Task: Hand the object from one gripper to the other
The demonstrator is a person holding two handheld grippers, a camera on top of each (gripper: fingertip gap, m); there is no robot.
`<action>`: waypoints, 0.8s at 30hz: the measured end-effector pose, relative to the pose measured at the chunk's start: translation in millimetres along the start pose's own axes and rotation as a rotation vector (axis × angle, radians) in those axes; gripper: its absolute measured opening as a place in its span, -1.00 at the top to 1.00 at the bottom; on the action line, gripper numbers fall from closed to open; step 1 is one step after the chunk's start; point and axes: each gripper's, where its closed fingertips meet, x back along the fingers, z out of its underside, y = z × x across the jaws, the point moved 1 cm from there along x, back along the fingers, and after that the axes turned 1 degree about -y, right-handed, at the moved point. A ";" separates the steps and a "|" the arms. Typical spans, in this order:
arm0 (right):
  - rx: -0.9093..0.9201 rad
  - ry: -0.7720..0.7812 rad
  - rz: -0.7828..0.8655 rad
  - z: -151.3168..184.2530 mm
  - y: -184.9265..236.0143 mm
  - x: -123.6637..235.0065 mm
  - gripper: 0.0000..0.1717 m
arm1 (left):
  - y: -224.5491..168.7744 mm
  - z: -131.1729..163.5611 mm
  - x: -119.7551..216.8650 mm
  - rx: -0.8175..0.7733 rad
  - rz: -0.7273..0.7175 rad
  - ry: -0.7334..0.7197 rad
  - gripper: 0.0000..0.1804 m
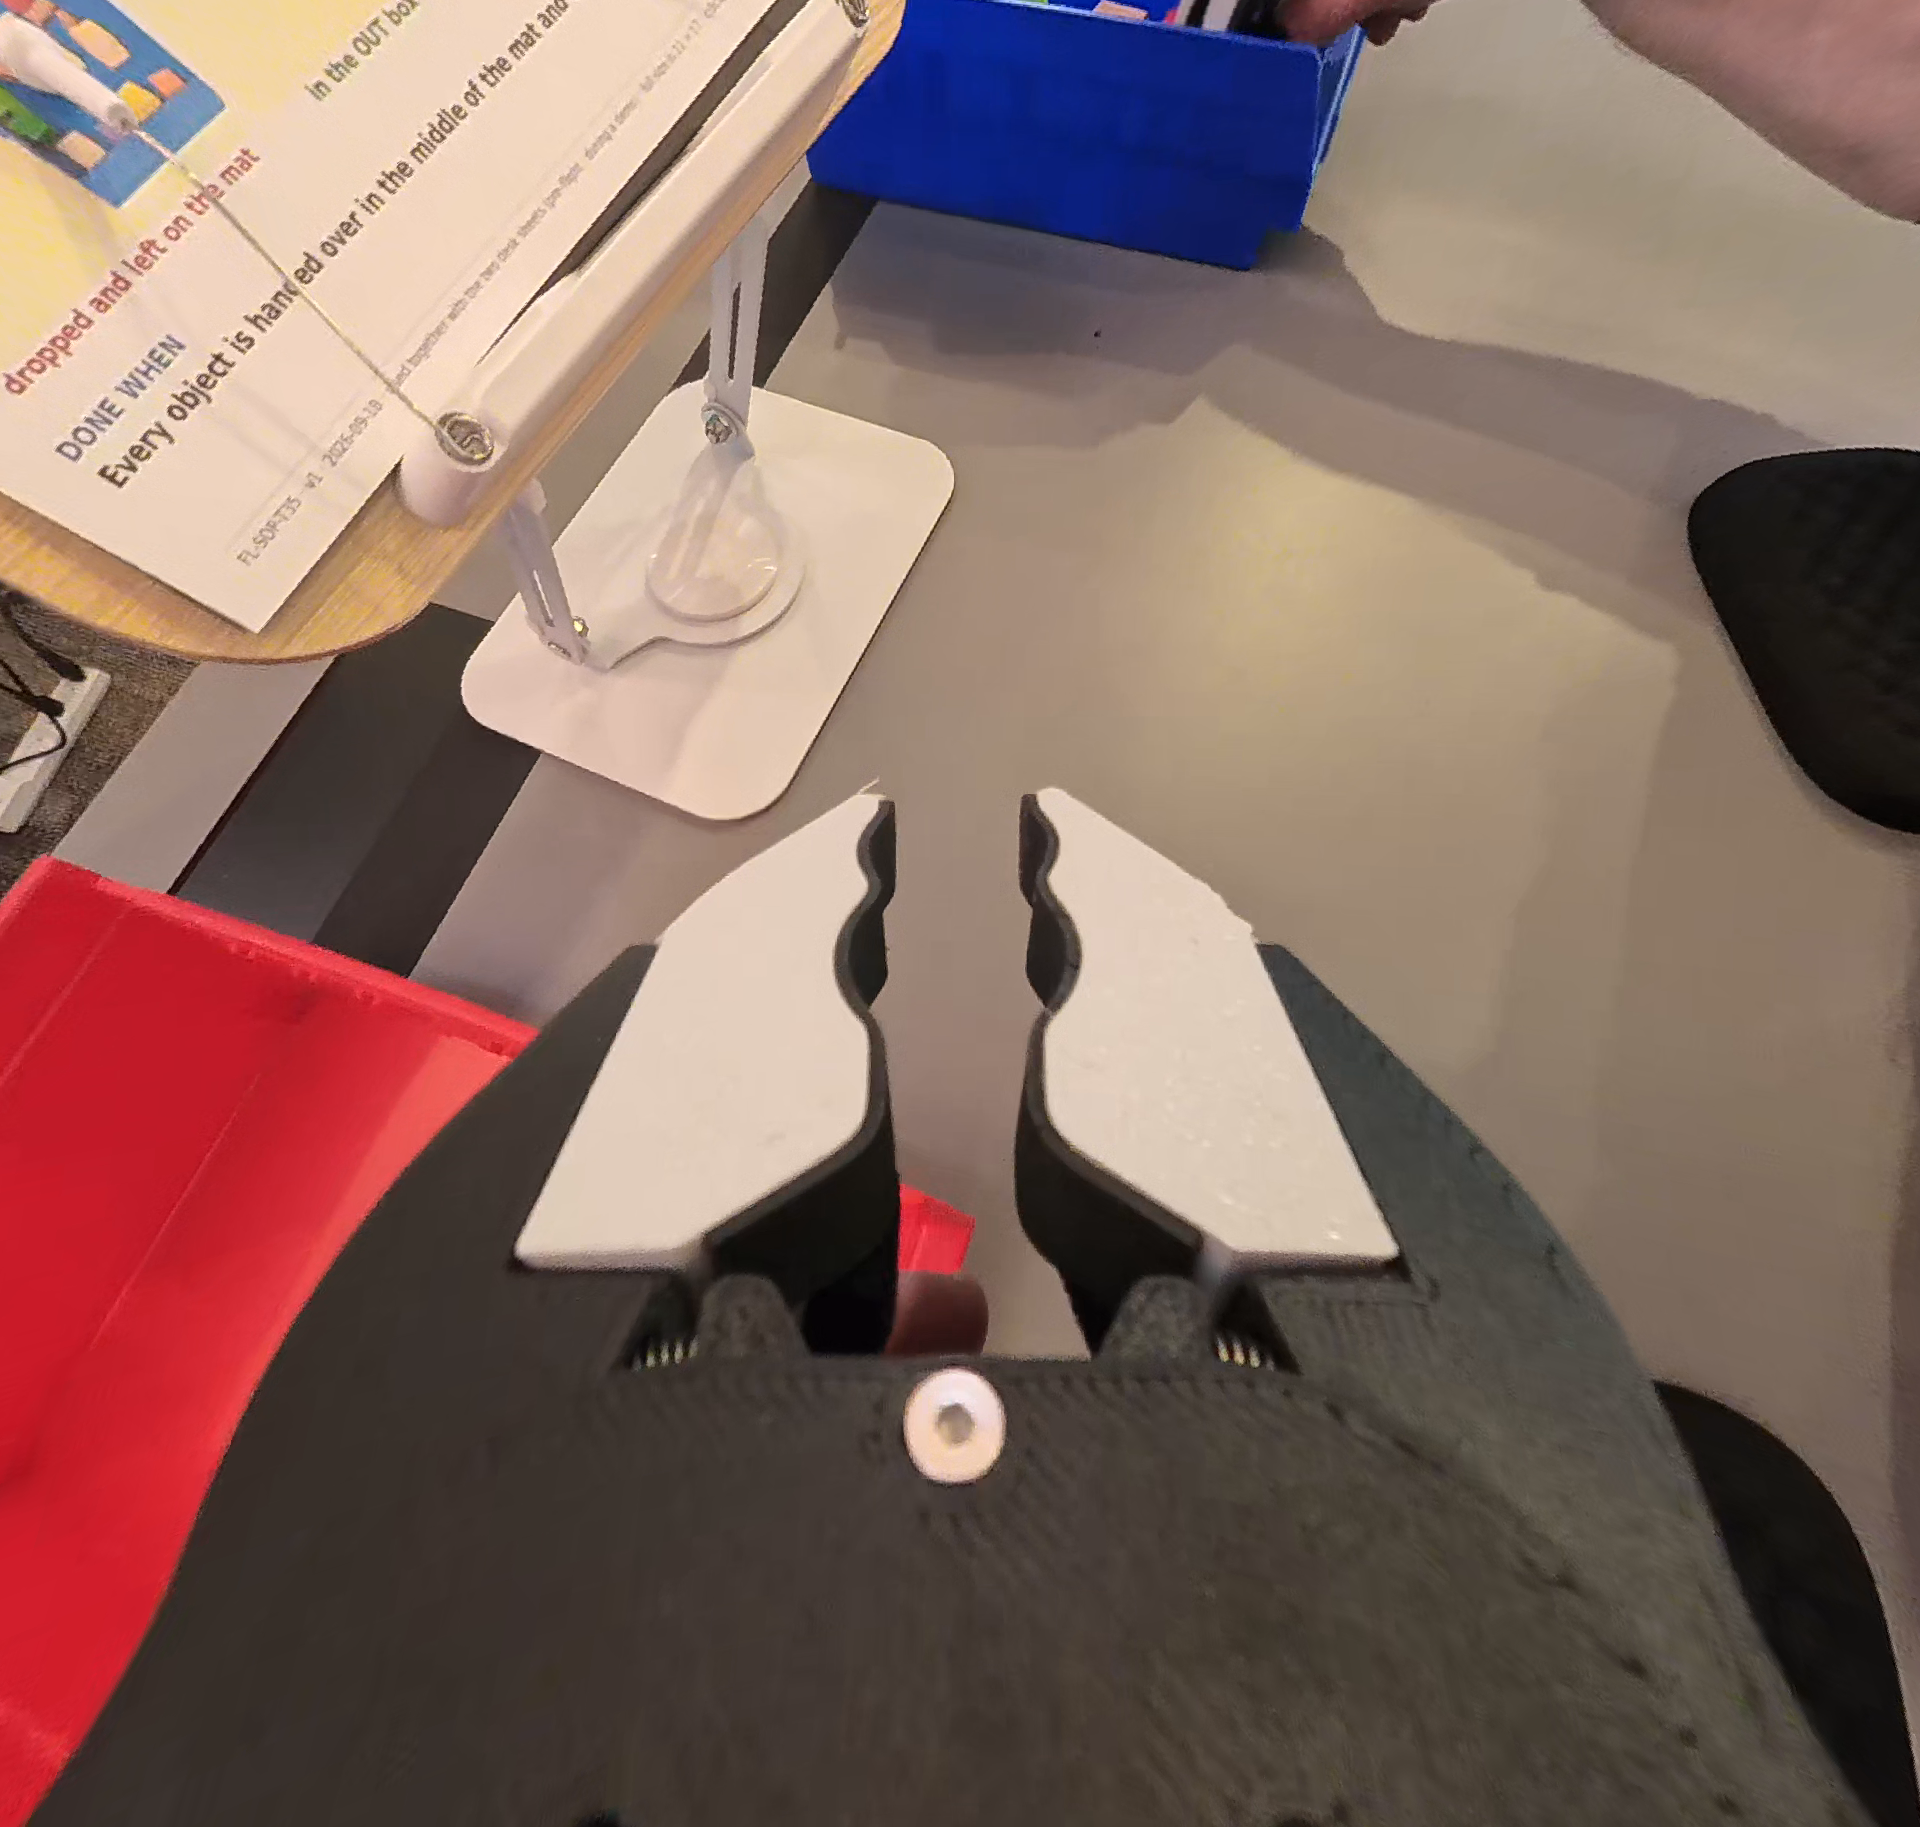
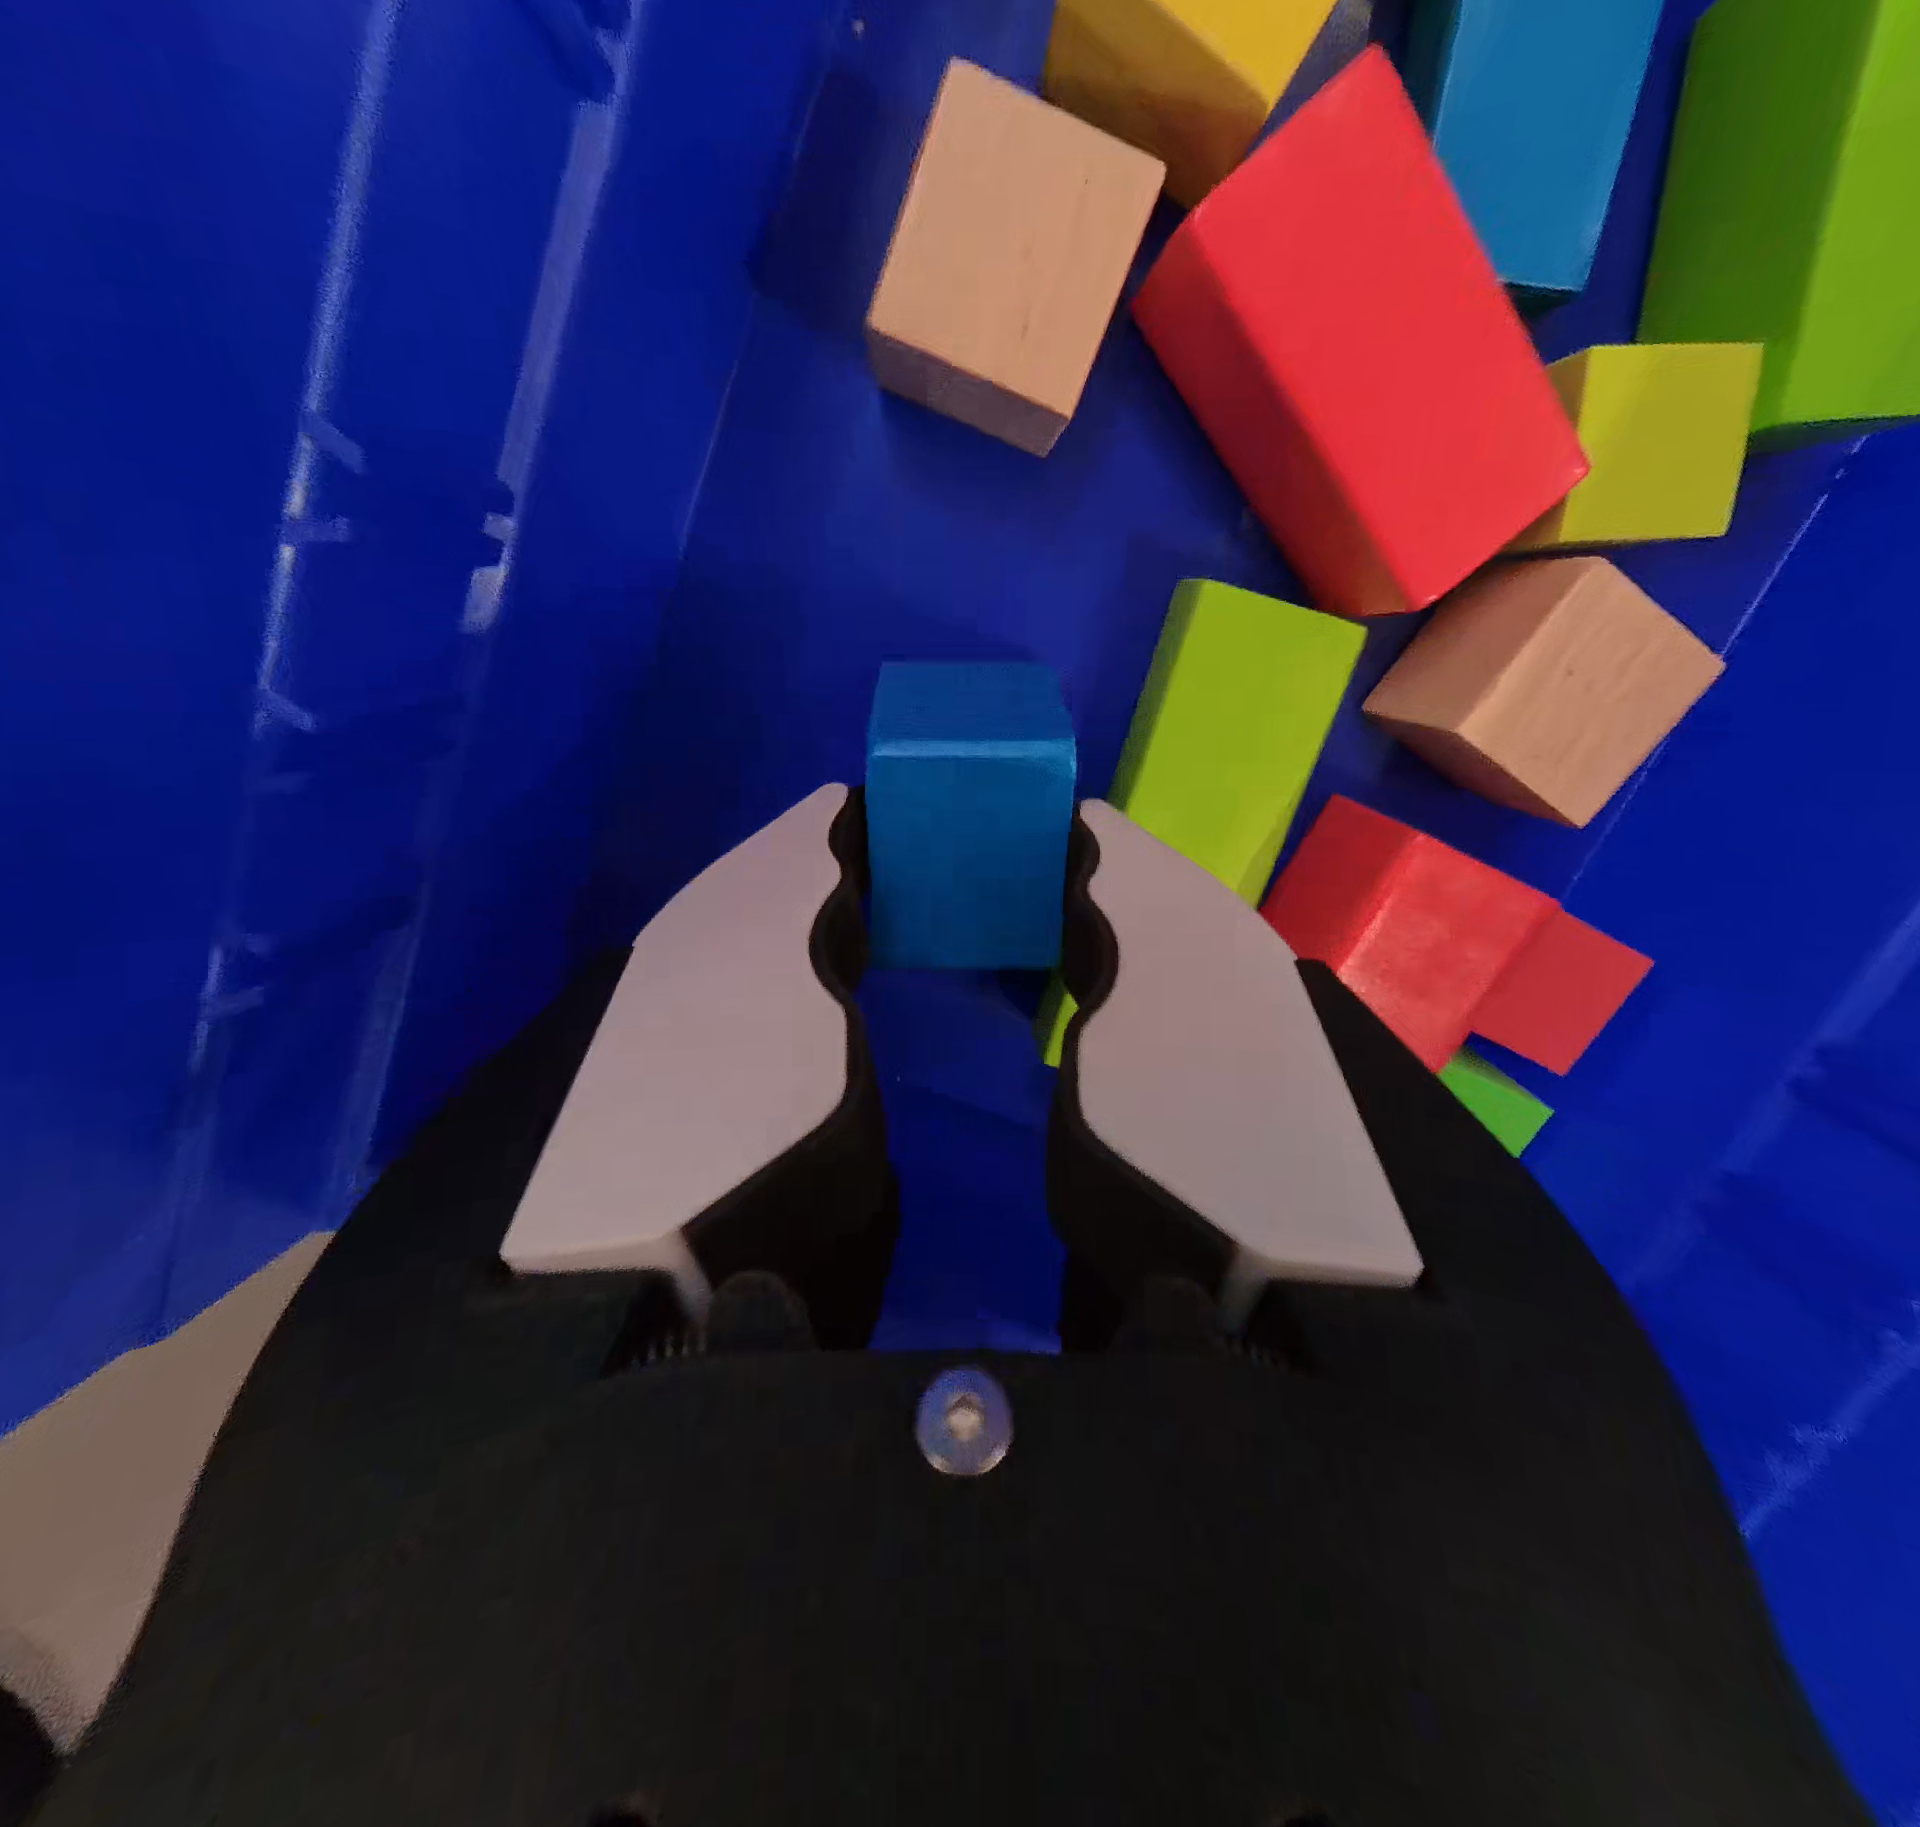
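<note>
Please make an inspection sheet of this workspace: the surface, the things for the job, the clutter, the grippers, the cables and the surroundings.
Surface: grey table, bare ahead of the left gripper.
Job's things: blue block in the right gripper; red, green, yellow, blue and plain wood blocks loose in the blue bin; red bin at near left.
Clutter: white stand bearing a printed sheet.
Grippers: left gripper open, nothing between its fingers; right gripper shut on the blue block, inside the blue bin.
Cables: dark cable at far left.
Surroundings: carpeted floor.

Bright, soft shadows, edges perhaps blurred
</note>
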 end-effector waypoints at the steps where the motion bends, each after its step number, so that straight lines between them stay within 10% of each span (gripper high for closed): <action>1: -0.005 0.007 -0.012 3.0 2.7 -2.8 0.61 | 0.2 1.2 1.4 0.002 0.000 0.000 0.75; 24: -0.051 0.028 -0.014 -7.6 -9.3 -6.8 0.63 | 37.6 29.9 28.0 0.020 -0.145 0.097 0.65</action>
